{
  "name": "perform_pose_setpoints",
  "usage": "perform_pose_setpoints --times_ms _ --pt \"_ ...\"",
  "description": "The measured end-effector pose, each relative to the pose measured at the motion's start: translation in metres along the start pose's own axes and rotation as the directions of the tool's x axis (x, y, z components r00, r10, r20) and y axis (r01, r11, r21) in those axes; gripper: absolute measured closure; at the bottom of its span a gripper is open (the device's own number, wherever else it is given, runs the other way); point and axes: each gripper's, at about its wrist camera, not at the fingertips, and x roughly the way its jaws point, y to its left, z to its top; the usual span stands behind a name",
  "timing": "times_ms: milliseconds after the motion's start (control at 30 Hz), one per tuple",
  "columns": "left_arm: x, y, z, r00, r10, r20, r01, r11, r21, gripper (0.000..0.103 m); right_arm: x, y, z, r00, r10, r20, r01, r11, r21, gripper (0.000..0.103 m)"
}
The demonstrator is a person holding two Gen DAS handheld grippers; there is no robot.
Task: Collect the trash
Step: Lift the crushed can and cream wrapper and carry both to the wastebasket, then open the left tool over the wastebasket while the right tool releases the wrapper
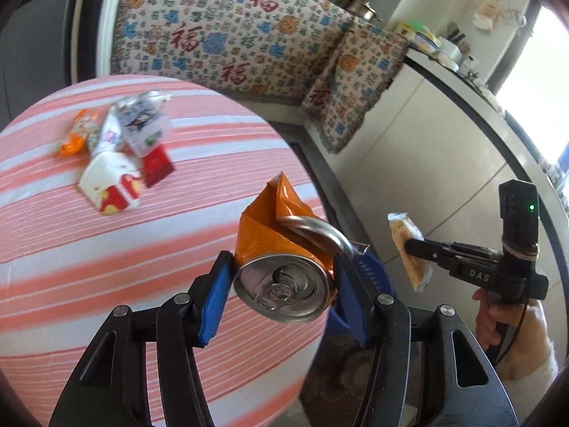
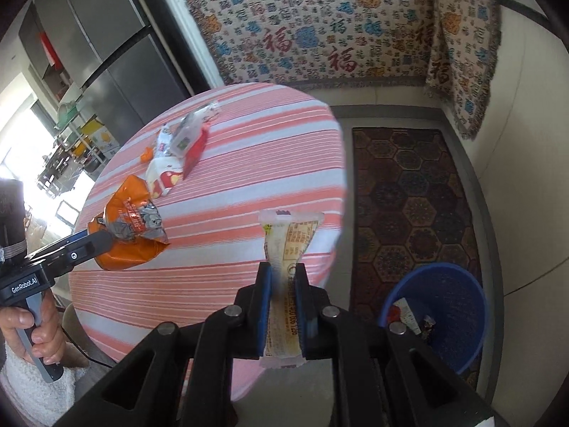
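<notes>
My left gripper is shut on a crushed orange can, its silver lid facing the camera, held above the edge of the striped round table. In the right wrist view the can hangs over the table's left side. My right gripper is shut on a pale yellow wrapper above the table's near edge. More trash lies piled further back on the table: cartons, wrappers and a red box. A blue bin with some trash in it stands on the floor to the right.
A dark patterned rug lies under the bin. Cabinets draped in a printed cloth line the far wall, and a grey fridge stands at the left. A white counter runs along the right. A hand grips each handle.
</notes>
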Motion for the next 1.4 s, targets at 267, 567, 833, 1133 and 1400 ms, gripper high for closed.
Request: perform_pose_setpoints --times_ms 267,567,833,1133,1400 --pt "0.080 -0.112 0.010 0.992 -0.100 -0.081 0.109 0.987 0.118 0.045 -0.034 -0.131 -0.023 0.991 -0.131 0.029 0.123 0.973 0.195 0.090" --pt "0.161 -0.181 -0.003 0.977 -0.119 -0.178 0.151 0.972 0.182 0.045 -0.017 -0.216 -0.055 0.983 -0.180 0.023 0.161 0.923 0.349 0.090" --pt "0.201 -0.205 -0.020 0.969 -0.080 -0.233 0.139 0.959 0.248 0.045 0.000 -0.253 -0.068 0.987 -0.158 0.014 0.137 0.893 0.429 0.090" --pt "0.246 -0.226 -0.038 0.959 -0.058 -0.278 0.149 0.936 0.318 0.033 0.004 -0.268 -0.069 0.986 -0.165 0.029 0.132 0.872 0.471 0.085" --pt "0.231 -0.221 -0.038 0.970 -0.057 -0.237 0.129 0.945 0.301 0.014 -0.008 -0.272 -0.067 0.975 -0.210 0.069 0.149 0.856 0.495 0.046"
